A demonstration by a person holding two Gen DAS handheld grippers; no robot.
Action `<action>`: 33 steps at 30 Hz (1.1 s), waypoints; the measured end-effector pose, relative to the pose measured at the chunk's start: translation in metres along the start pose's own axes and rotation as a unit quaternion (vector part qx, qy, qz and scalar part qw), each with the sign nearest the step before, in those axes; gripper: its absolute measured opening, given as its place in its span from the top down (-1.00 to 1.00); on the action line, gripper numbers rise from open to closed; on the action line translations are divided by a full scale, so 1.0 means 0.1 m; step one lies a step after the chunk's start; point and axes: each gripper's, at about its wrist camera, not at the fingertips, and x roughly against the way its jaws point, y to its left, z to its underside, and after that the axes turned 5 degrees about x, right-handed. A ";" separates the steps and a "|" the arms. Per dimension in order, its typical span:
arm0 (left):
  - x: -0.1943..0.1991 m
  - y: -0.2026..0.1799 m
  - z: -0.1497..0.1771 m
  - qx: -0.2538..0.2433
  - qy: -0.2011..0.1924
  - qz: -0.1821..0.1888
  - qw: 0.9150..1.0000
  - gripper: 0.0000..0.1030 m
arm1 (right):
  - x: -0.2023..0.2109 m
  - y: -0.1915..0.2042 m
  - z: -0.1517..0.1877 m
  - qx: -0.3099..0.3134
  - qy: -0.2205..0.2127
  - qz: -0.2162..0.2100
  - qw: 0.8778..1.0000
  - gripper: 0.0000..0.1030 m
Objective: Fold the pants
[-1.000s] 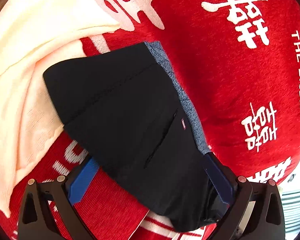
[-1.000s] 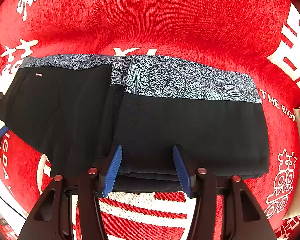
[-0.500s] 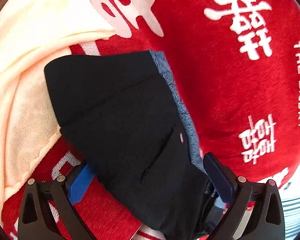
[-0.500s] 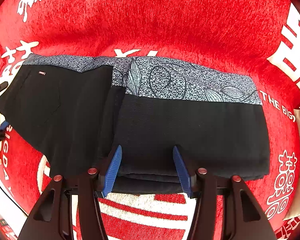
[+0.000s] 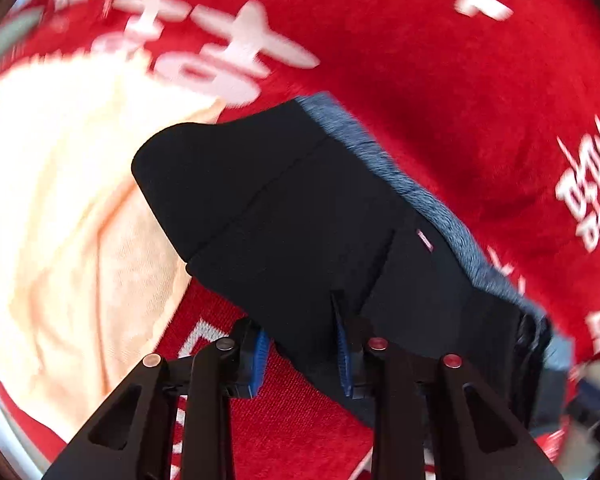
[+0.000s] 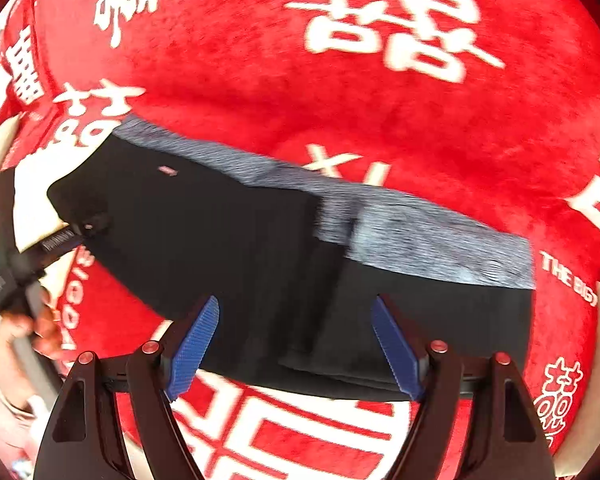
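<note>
We have closed the left gripper (image 5: pixel 302 354) on the pants (image 5: pixel 300 216) edge at lower centre; the right gripper (image 6: pixel 296 344) has spread wide, released. Pants lie on the red blanket (image 6: pixel 380 120).

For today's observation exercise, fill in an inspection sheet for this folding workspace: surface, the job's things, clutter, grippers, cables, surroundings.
Surface: red cloth with white characters and the words THE BIG.
Job's things: black pants with grey patterned waistband, lying partly folded on the cloth; small red tag near the waistband.
Clutter: cream garment beside the pants' end, on the red cloth.
Grippers: left gripper narrowed on the pants' edge, fabric between its fingers; right gripper open wide, with the pants' near edge between its fingers.
Cables: nothing seen.
Surroundings: a bare hand on the other gripper's handle; the rest is blurred.
</note>
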 end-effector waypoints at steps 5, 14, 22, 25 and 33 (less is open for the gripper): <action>0.10 -0.28 0.14 -0.092 -0.046 -0.056 0.993 0.45 | -0.04 0.28 -0.41 0.019 0.034 -0.054 0.998 -0.59; 0.24 -0.60 0.28 -0.196 -0.096 -0.100 0.971 0.46 | -0.30 1.29 -1.54 0.087 0.119 -0.143 0.979 -0.72; 0.26 -0.67 0.30 -0.201 -0.102 -0.109 0.968 0.46 | -0.78 2.30 -2.06 0.166 0.199 -0.104 0.960 -0.78; 0.26 -0.67 0.33 -0.203 -0.106 -0.110 0.967 0.46 | -1.03 2.52 -2.09 0.190 0.231 -0.074 0.951 -0.78; 0.21 -0.71 0.37 -0.215 -0.104 -0.113 0.964 0.46 | -1.43 2.61 -1.88 0.223 0.286 -0.036 0.931 0.60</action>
